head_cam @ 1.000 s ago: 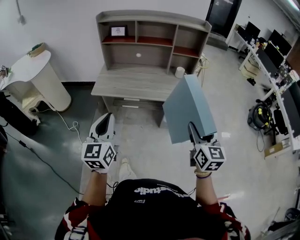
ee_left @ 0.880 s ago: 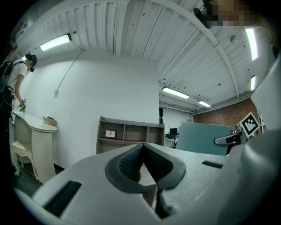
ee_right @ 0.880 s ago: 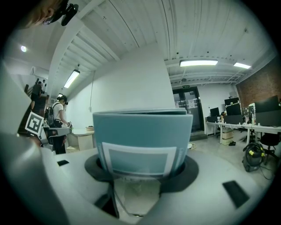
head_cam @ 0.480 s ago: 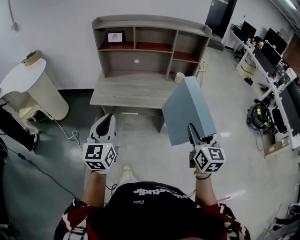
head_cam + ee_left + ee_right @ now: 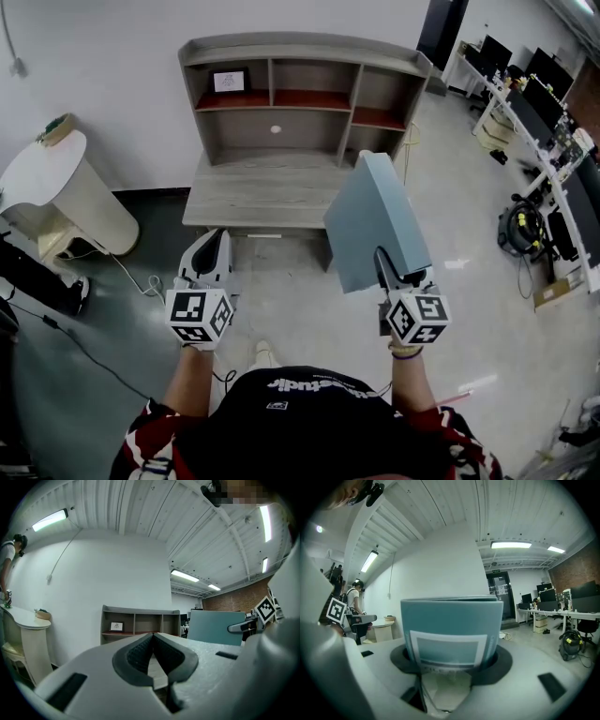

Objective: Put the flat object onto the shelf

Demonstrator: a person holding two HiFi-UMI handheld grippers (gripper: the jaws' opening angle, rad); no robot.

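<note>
Teal folder (image 5: 375, 220) stands clamped at its near edge in my right gripper (image 5: 386, 267), well short of the shelf (image 5: 300, 47) by the far wall. My left gripper (image 5: 212, 248) is closed, empty. Approach and placing remain.

Gray shelf (image 5: 300, 49) on top of a gray desk (image 5: 262, 192), standing on the floor (image 5: 300, 305). Small picture frame (image 5: 229, 81) in the top left box.

Blue-grey binder (image 5: 375, 217) upright in right claw (image 5: 387, 269), short of grey shelf (image 5: 302, 64).
</note>
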